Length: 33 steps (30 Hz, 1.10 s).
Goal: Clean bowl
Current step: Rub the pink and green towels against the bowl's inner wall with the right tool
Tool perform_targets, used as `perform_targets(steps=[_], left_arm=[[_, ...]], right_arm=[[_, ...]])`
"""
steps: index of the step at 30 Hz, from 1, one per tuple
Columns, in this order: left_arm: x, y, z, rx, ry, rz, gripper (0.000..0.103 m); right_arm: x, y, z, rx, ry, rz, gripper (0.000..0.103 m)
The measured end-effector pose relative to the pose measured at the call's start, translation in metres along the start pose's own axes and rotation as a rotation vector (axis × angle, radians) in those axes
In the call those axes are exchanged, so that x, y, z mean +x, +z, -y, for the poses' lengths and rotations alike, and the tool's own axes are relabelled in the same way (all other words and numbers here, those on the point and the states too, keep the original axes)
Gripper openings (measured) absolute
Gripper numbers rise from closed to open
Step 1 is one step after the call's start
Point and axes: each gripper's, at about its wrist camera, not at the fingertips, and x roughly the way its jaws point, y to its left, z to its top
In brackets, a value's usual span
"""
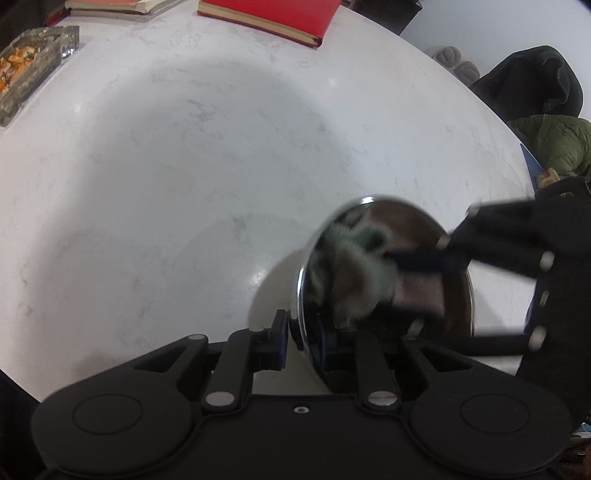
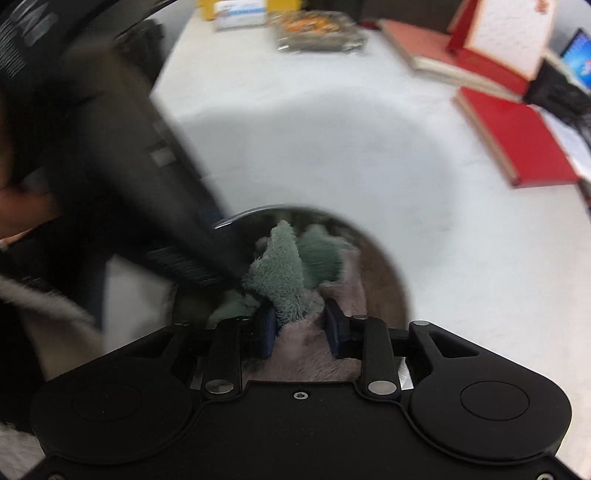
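Observation:
A shiny steel bowl [image 1: 417, 229] stands tilted on the white marble table [image 1: 184, 184]. My left gripper [image 1: 303, 339] is shut on its near rim, one finger outside and one inside. From the right, my right gripper [image 1: 417, 291] reaches into the bowl. In the right wrist view that gripper [image 2: 301, 325] is shut on a fluffy green and pink cloth [image 2: 284, 269], which is bunched against the inside of the bowl [image 2: 384, 273]. The left gripper [image 2: 221, 273] shows there as a blurred black shape at the bowl's left rim.
A red book [image 1: 273, 14] and more books [image 1: 118, 5] lie at the table's far edge. A glass dish of orange peel [image 1: 33, 62] sits far left. Dark and green jackets [image 1: 546, 110] hang beyond the right edge. A laptop [image 2: 576, 51] is far right.

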Motion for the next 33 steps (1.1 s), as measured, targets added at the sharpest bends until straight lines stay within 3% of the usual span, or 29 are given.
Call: perform_targets(steps=[5, 9, 15, 18, 21, 27, 33], left_arm=[[0.003, 0.001, 0.002, -0.011, -0.001, 0.000, 0.016], [0.003, 0.001, 0.005, -0.007, 0.014, -0.001, 0.016], [0.004, 0.002, 0.013, -0.009, 0.048, -0.005, 0.016], [0.004, 0.003, 0.014, -0.021, 0.054, -0.006, 0.016], [0.004, 0.001, 0.014, -0.019, 0.065, -0.009, 0.018], [0.003, 0.000, 0.016, -0.006, 0.081, -0.013, 0.019], [0.008, -0.002, 0.015, 0.005, 0.044, -0.018, 0.018]], right_arm=[[-0.005, -0.016, -0.004, -0.014, 0.049, -0.055, 0.027], [-0.002, -0.014, -0.017, -0.083, 0.106, -0.007, 0.027], [-0.010, -0.014, 0.003, -0.107, 0.041, 0.028, 0.025], [-0.012, -0.026, 0.000, -0.104, 0.095, -0.022, 0.027], [-0.011, -0.022, -0.018, -0.120, 0.149, -0.014, 0.027], [-0.010, -0.014, -0.003, -0.143, 0.086, 0.045, 0.026], [-0.017, -0.022, -0.006, -0.102, 0.112, -0.024, 0.028]])
